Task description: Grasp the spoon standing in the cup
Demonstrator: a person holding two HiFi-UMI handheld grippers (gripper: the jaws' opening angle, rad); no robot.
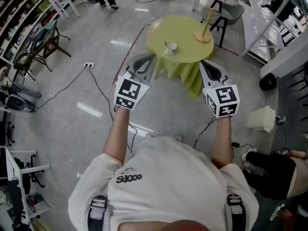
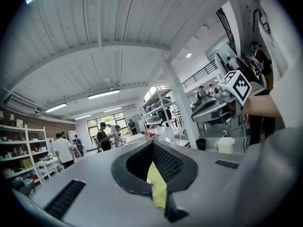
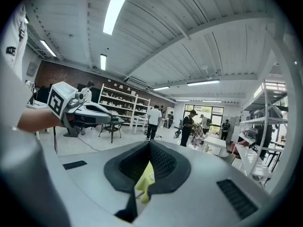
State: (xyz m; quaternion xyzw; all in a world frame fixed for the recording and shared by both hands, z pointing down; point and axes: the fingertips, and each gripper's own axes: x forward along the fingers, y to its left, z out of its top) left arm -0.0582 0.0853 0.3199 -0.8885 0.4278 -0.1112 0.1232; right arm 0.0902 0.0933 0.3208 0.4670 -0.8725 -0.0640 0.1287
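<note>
A white cup (image 1: 171,47) with a spoon standing in it sits on a round table under a yellow-green cloth (image 1: 185,28) in the head view. Both grippers are held in the air short of the table's near edge and point at it. My left gripper (image 1: 143,62) is shut and empty, just below and left of the cup. My right gripper (image 1: 211,69) is also shut with nothing in it, to the right. In the left gripper view the jaws (image 2: 152,144) meet, with a sliver of yellow cloth (image 2: 157,186) showing below them. The right gripper view shows the same (image 3: 149,144).
A wooden stand (image 1: 204,34) rests on the table's right side. A grey chair (image 1: 225,11) stands behind the table and a black chair (image 1: 48,42) at the left. Cables (image 1: 96,88) cross the floor. A white container (image 1: 262,118) sits at the right. Shelves line the walls.
</note>
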